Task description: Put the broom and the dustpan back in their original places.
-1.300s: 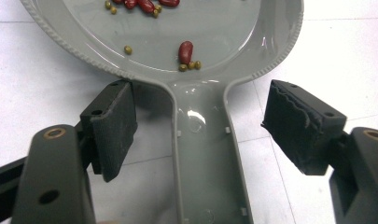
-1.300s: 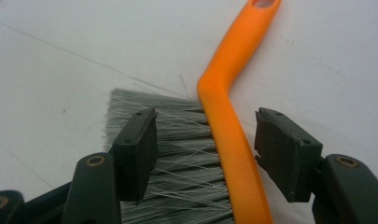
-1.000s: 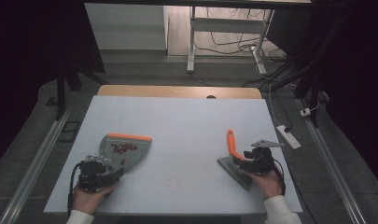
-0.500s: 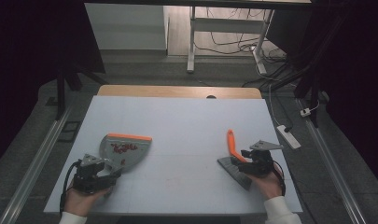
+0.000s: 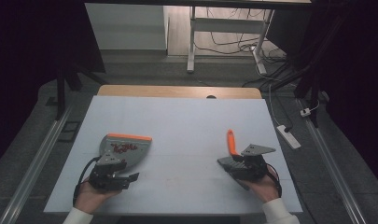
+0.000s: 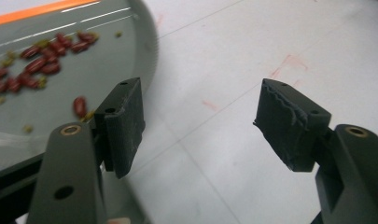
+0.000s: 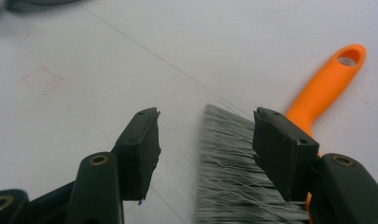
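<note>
On the white desk [image 5: 186, 121], the left gripper [image 5: 129, 178] sits at the near left with its jaws apart, empty, just beside the near edge of a grey dustpan [image 5: 126, 148] holding red beans [image 6: 42, 60] (orange strip along its far edge). At the near right, the right gripper [image 7: 203, 149] has its jaws apart over the grey bristles of a brush [image 5: 232, 148], whose orange handle points away.

You have one grey dustpan [image 5: 126, 148] with an orange edge and one brush [image 5: 231, 151] with an orange handle on the table. Inside the pan lies one scatter of red beans [image 6: 35, 63], too many and too clustered to count exactly.
</note>
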Demonstrator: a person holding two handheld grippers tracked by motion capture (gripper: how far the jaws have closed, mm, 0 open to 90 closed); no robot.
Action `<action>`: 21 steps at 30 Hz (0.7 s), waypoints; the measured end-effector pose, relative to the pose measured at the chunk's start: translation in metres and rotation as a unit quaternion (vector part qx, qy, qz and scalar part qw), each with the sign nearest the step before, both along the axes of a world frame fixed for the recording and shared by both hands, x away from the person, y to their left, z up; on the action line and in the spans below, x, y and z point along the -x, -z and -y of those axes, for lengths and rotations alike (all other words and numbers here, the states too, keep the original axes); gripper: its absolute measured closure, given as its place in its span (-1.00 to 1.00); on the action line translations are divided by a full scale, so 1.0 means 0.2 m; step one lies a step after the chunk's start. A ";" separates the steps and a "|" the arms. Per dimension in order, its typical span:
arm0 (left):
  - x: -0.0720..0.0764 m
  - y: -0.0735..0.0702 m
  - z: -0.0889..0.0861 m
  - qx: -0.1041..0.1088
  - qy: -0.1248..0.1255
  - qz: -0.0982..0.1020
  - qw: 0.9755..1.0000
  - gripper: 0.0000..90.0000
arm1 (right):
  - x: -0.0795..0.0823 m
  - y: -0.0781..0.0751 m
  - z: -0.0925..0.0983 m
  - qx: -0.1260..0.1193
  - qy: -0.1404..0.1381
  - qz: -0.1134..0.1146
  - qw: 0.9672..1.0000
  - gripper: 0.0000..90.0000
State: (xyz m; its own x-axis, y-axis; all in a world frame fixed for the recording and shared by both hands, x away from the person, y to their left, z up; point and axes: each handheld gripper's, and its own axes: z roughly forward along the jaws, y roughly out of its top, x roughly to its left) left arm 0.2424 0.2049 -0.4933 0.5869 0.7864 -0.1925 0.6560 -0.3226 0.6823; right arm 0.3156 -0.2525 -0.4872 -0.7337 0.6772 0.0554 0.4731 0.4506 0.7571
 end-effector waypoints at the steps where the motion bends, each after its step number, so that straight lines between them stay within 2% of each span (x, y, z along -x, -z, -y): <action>1: -0.01 0.00 0.01 0.002 0.005 0.000 1.000 -0.26 | 0.00 0.00 0.00 0.001 -0.003 0.001 1.000 -0.09; 7: -0.03 0.02 0.03 0.004 0.031 0.001 1.000 -0.26 | 0.02 0.01 -0.04 0.005 -0.030 0.009 0.999 -0.09; 11: -0.03 0.03 0.03 0.002 0.025 0.001 1.000 -0.26 | 0.03 0.01 -0.06 0.011 -0.039 0.012 0.999 -0.09; 21: -0.04 0.04 0.03 0.005 0.027 -0.002 1.000 -0.26 | 0.03 0.01 -0.05 0.009 -0.036 0.015 0.999 -0.08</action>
